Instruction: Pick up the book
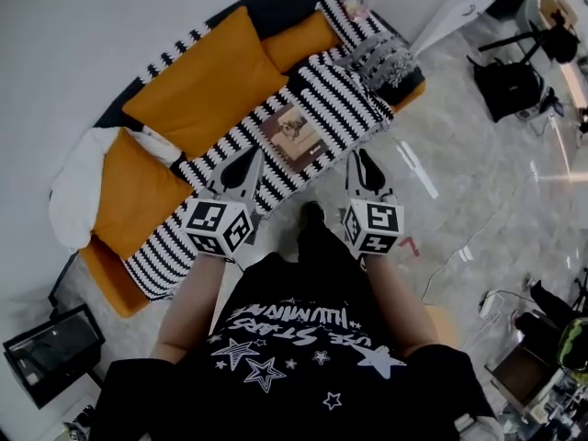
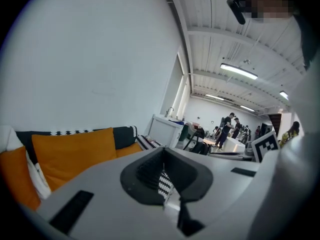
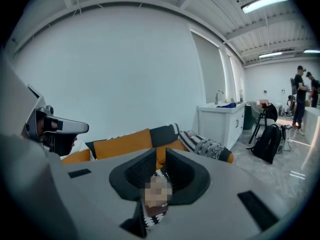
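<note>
Ahead on the striped blanket (image 1: pixel 344 108) lies the book (image 1: pixel 296 133); my left hand-held gripper (image 1: pixel 248 162) and right hand-held gripper (image 1: pixel 365 162), both pressed together and empty, aim toward it for approach.

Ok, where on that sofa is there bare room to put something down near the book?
Bare room: the striped blanket between the book and the grey fuzzy throw, and the strip left of the book along the big orange cushion. Crowded: the left end of the sofa, with a white cloth and a second orange cushion.
</note>
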